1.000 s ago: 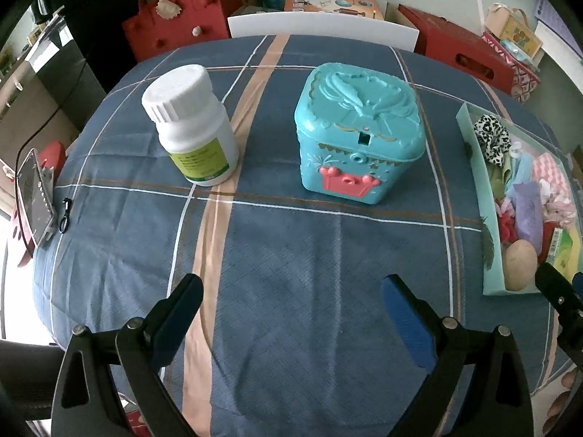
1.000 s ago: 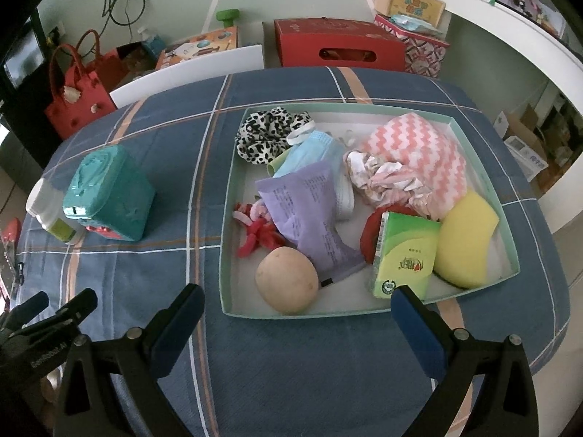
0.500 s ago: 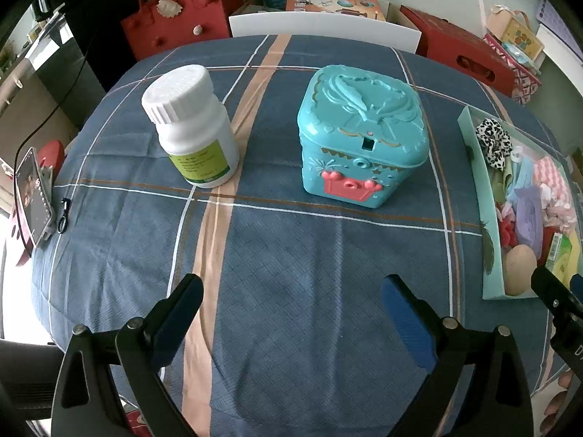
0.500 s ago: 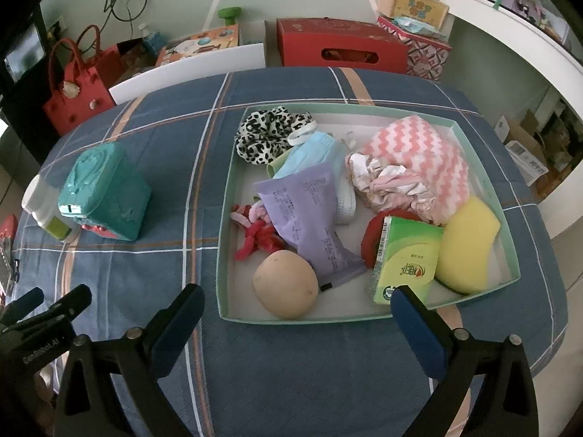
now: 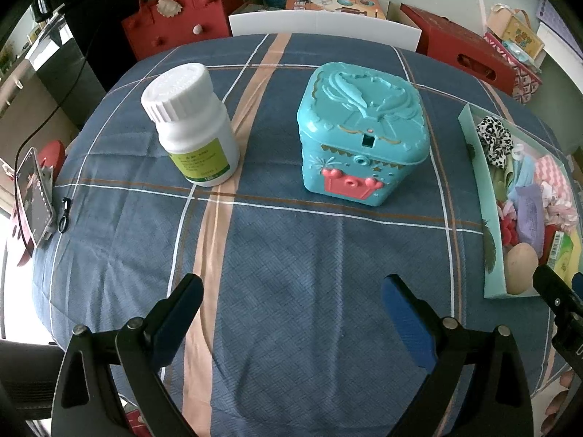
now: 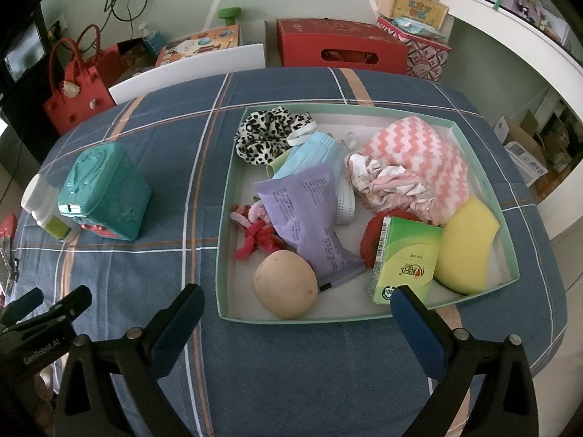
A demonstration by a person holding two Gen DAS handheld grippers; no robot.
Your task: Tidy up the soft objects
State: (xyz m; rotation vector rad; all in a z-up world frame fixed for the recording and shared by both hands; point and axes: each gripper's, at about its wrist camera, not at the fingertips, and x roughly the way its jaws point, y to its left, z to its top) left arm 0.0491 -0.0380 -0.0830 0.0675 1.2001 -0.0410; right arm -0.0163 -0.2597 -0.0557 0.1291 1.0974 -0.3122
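A pale green tray on the blue plaid cloth holds soft things: a leopard scrunchie, a blue face mask, a purple packet, a pink zigzag cloth, a yellow sponge, a green tissue pack, a tan egg-shaped ball and red hair ties. My right gripper is open and empty just before the tray's near edge. My left gripper is open and empty, short of the teal box. The tray also shows at the right of the left wrist view.
A white pill bottle stands left of the teal box, which also shows in the right wrist view. A phone on a stand sits at the table's left edge. Red bags, boxes and a white chair back lie beyond the table.
Both grippers have drawn back and risen slightly, so the box, bottle and tray look a little farther away. Both stay open and empty.
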